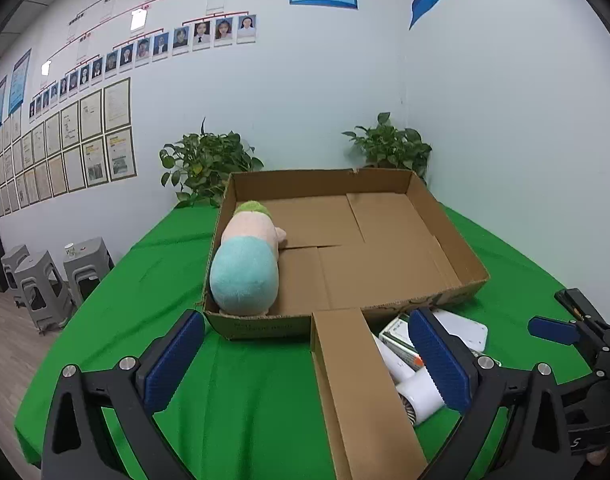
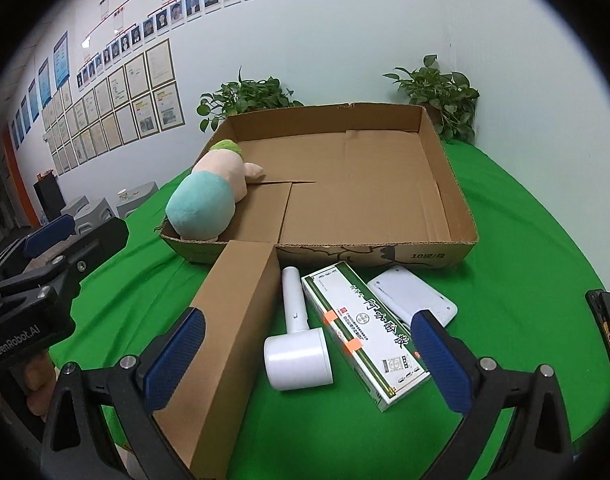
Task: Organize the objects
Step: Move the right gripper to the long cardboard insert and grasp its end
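Right wrist view shows the right gripper gaping wide and empty above the white hair dryer, with the brown box at nine o'clock; left gripper also wide, empty; plush toy already lies in the tray's left side, presumably sorted

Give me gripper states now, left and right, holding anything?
Left gripper: open, holding nothing, over the green tablecloth.
Right gripper: open, holding nothing, above the white hair dryer.
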A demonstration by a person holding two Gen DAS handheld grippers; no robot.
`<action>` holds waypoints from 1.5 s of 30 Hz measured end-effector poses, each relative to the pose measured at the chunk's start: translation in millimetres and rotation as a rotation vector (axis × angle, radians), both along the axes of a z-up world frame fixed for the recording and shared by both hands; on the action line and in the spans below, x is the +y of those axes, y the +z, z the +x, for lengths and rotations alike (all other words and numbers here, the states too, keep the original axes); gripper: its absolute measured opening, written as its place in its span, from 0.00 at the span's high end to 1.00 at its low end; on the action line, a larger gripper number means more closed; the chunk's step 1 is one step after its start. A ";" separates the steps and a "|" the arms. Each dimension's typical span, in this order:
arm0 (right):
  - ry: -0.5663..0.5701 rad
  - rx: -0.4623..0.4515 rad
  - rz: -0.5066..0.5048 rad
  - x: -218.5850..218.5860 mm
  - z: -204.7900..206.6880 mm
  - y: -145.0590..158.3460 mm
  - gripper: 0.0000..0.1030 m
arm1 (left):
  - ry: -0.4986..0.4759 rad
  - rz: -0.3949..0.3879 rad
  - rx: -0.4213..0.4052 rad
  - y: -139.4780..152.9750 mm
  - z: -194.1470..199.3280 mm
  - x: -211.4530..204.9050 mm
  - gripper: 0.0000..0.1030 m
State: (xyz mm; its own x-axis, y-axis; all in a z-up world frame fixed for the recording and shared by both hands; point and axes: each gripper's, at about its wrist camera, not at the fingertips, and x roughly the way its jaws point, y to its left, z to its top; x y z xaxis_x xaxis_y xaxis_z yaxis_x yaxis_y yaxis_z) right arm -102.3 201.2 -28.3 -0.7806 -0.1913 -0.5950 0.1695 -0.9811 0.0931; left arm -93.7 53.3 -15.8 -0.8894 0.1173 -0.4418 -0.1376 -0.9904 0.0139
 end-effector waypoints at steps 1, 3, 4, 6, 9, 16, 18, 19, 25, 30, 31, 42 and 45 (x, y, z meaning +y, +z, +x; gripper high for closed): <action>0.001 -0.003 -0.001 0.6 1.8 -1.4 0.01 | -0.003 0.001 -0.011 -0.2 2.6 1.7 0.00; 0.003 -0.005 -0.005 0.2 2.8 -3.8 0.01 | -0.015 0.011 -0.034 0.0 6.3 1.4 0.00; 0.003 -0.007 -0.003 -0.2 2.7 -4.9 0.01 | -0.018 0.016 -0.042 -0.5 7.1 0.8 0.00; 0.007 -0.008 0.002 -2.0 3.3 -7.4 0.01 | -0.015 0.015 -0.050 -2.9 8.5 -1.2 0.01; 0.015 -0.011 0.016 -5.3 5.0 -12.5 0.01 | -0.020 0.028 -0.069 -8.4 10.9 -4.8 0.04; 0.011 -0.038 0.025 -7.6 1.3 -26.0 0.12 | -0.109 0.086 -0.114 -21.7 14.1 -8.2 0.50; 0.003 -0.047 0.031 -8.1 0.2 -28.2 0.46 | -0.129 0.104 -0.127 -24.5 12.5 -9.8 0.53; -0.003 -0.049 0.040 -8.2 -0.3 -28.9 0.56 | -0.139 0.112 -0.130 -25.1 12.5 -10.3 0.53; 0.015 -0.055 0.026 -6.8 -5.8 -28.6 0.20 | -0.144 0.179 -0.125 -25.7 15.6 -22.3 0.00; 0.071 -0.111 -0.009 -8.5 -9.1 -37.4 0.00 | -0.201 0.285 -0.202 -33.8 7.2 -36.6 0.00; 0.087 -0.128 -0.018 -9.8 -8.7 -40.0 0.00 | -0.214 0.301 -0.224 -37.2 5.4 -38.7 0.00; 0.333 -0.302 -0.064 -63.6 25.0 -56.6 0.00 | -0.367 0.507 -0.497 -100.6 -20.3 -41.9 0.03; 0.344 -0.327 -0.032 -79.5 26.2 -60.8 0.01 | -0.409 0.536 -0.556 -111.6 -23.7 -36.9 0.15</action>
